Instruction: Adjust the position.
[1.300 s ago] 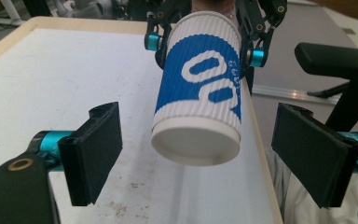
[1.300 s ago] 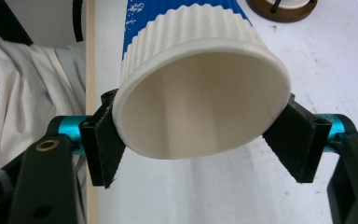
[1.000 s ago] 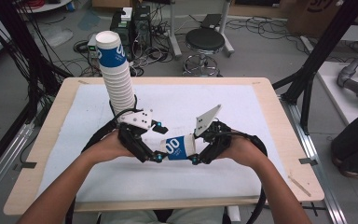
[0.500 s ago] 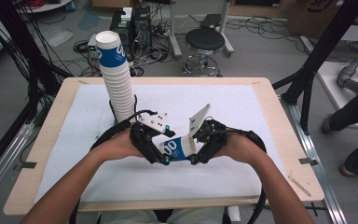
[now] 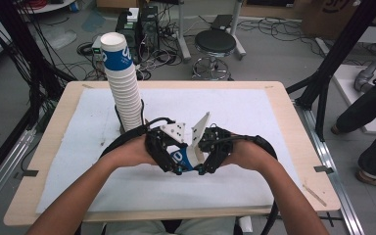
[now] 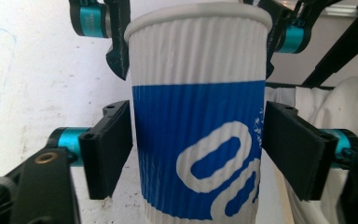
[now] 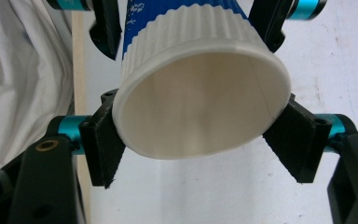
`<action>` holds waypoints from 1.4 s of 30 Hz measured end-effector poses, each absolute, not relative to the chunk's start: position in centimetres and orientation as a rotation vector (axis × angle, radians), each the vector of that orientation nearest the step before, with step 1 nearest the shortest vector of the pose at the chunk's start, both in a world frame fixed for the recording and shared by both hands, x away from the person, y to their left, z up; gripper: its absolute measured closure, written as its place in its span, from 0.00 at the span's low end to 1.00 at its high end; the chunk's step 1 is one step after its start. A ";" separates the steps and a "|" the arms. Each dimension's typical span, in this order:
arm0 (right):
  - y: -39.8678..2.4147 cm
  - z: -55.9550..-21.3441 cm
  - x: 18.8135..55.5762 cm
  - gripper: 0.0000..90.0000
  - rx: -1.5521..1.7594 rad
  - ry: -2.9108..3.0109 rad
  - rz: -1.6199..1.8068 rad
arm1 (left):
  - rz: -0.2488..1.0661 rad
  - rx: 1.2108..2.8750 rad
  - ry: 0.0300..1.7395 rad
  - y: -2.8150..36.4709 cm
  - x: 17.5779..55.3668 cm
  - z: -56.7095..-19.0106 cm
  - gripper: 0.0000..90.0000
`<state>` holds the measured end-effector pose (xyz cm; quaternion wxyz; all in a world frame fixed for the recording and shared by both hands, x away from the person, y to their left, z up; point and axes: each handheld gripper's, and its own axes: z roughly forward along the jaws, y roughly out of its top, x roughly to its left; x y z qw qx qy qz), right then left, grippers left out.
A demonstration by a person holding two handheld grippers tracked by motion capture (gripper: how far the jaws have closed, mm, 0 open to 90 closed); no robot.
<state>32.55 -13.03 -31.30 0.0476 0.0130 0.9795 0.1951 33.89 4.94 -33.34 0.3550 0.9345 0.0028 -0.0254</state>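
We see a light wooden table [image 5: 49, 161] under a white paper sheet [image 5: 254, 117], and at its far left a tall stack of ribbed white-and-blue paper cups [image 5: 123, 83]. Near the front edge our left gripper [image 5: 175, 169] has just been closing its jaws onto the single ribbed white-and-blue paper cup [image 5: 185, 157], pads now against its blue band, while our right gripper [image 5: 203, 169] pinches the cup's open rim end

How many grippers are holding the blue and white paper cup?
2. The left gripper has just been closing its fingers on the blue band of the paper cup; the right gripper clamps it near the rim, above the table.
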 end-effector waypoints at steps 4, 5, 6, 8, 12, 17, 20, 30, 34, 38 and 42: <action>-12.9 -31.3 32.6 0.30 0.031 2.990 0.583 | -0.086 2.423 0.019 4.8 34.1 -33.6 0.32; -12.9 -31.3 32.6 0.30 0.033 2.990 0.580 | -0.084 2.424 0.018 4.8 34.1 -33.6 0.32; -12.9 -31.4 32.6 0.30 0.030 2.989 0.578 | -0.084 2.423 0.017 4.8 34.1 -33.6 0.32; -13.0 -31.4 32.6 0.30 0.029 2.989 0.580 | -0.083 2.419 0.009 4.9 34.2 -33.7 0.32; -13.3 -31.4 32.6 0.27 0.040 2.976 0.624 | -0.087 2.353 0.025 5.5 34.2 -33.9 0.32; -14.6 -31.4 32.9 0.26 0.085 2.945 0.851 | -0.093 2.265 0.027 6.5 34.2 -34.4 0.32; -15.6 -31.2 32.9 0.25 0.144 2.927 1.001 | -0.086 2.212 0.032 7.0 34.1 -34.6 0.32; -20.0 -29.9 32.8 0.24 0.330 2.707 1.450 | -0.037 2.014 0.117 8.7 34.3 -36.3 0.32; -21.9 -30.4 32.7 0.24 0.432 2.616 1.512 | -0.021 1.953 0.164 9.3 34.4 -37.1 0.32; -23.6 -31.5 32.5 0.25 0.530 2.558 1.518 | -0.002 1.889 0.197 9.9 34.6 -37.7 0.32; -25.1 -32.7 32.3 0.25 0.619 2.512 1.505 | 0.030 1.811 0.216 10.4 34.6 -38.2 0.32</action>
